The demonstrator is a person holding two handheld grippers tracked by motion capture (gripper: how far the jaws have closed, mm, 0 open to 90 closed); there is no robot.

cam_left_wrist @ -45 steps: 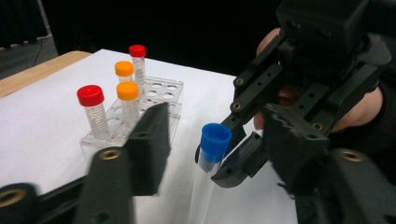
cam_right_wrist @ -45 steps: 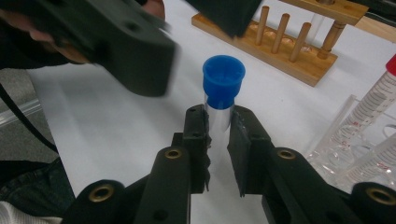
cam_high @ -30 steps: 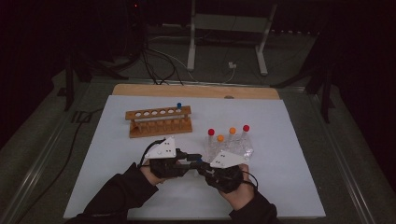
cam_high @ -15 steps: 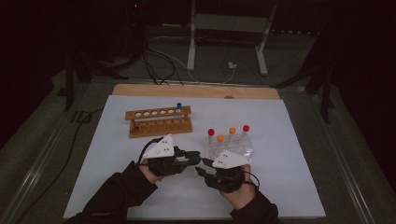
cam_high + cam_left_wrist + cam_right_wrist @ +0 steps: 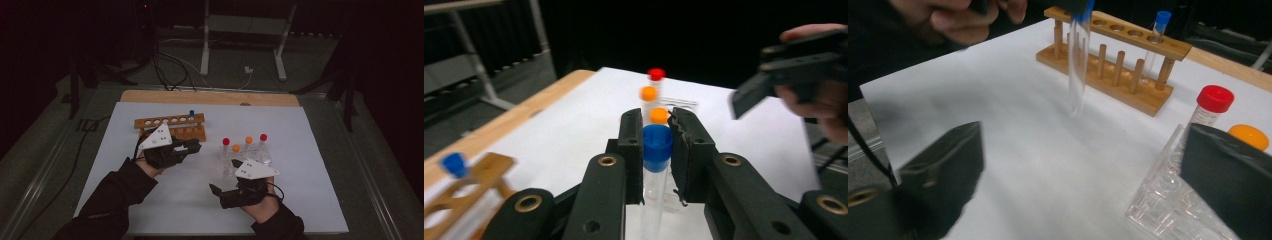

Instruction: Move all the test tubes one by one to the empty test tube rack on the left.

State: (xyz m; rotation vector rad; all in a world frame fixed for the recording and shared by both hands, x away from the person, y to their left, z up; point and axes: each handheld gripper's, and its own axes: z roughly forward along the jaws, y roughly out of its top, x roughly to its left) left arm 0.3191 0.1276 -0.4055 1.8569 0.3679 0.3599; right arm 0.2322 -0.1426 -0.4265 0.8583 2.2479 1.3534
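Moved since earlier: grippers, close together a second ago, are now parted; left gripper [image 5: 192, 146] is carried up toward wooden rack [image 5: 170, 127], right gripper [image 5: 216, 190] is pulled back toward near table edge.
High view: left gripper is seen just in front of rack; one blue-capped tube [image 5: 191, 115] is stood in rack; clear tube holder [image 5: 245, 157] with red and orange caps is seen just beyond right gripper, on white sheet [image 5: 310, 165].
Left gripper view: jaws are clamped on held tube [image 5: 655, 165] at its blue cap; tube is held upright, glass hanging below jaws.
Right gripper view: jaws are spread wide, nothing between them; held tube [image 5: 1079, 55] is seen lifted over sheet, in front of rack [image 5: 1118, 55]; clear holder [image 5: 1173, 205] is just beside right jaw.
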